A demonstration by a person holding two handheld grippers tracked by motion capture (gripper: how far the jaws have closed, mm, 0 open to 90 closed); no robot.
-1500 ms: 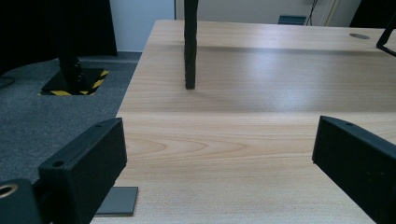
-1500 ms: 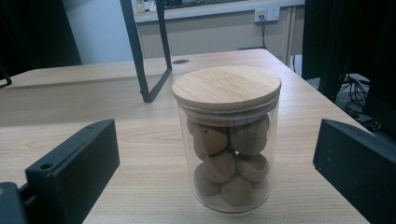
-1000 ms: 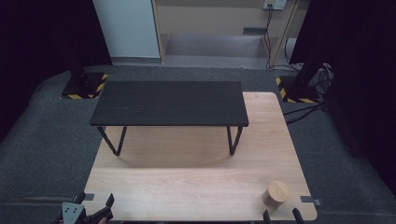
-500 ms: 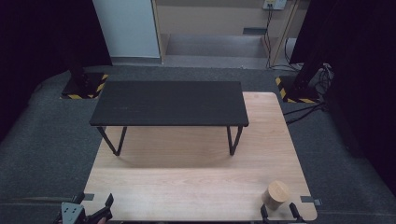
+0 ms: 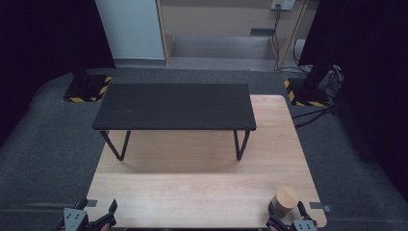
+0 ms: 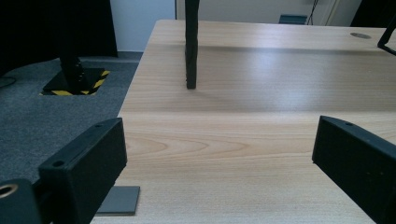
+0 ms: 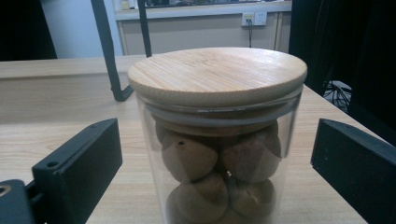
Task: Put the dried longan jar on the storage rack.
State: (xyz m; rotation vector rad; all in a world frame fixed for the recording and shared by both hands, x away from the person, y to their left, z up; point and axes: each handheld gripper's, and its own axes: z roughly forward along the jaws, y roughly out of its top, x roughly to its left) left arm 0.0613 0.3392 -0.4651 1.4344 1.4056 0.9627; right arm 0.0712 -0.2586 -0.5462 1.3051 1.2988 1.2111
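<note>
A glass jar (image 7: 219, 154) with a round bamboo lid (image 7: 217, 74) stands near the front right corner of the wooden table (image 5: 202, 187); several brown balls fill it. In the high view the jar (image 5: 285, 198) sits just ahead of my right gripper (image 5: 286, 215). That right gripper (image 7: 217, 172) is open, its two black jaws standing either side of the jar without touching it. My left gripper (image 5: 98, 217) is at the table's front left corner. The left gripper (image 6: 219, 154) is open over bare wood with nothing between its jaws.
A low black bench (image 5: 175, 106) on thin black legs stands across the far half of the table; one leg (image 6: 190, 46) rises ahead of the left gripper. Grey carpet (image 5: 48, 144) surrounds the table. Black stand bases with yellow stripes (image 5: 89, 89) sit at the back corners.
The right gripper has moved forward a little, so the jar now stands between its jaws. The left gripper has barely shifted.
</note>
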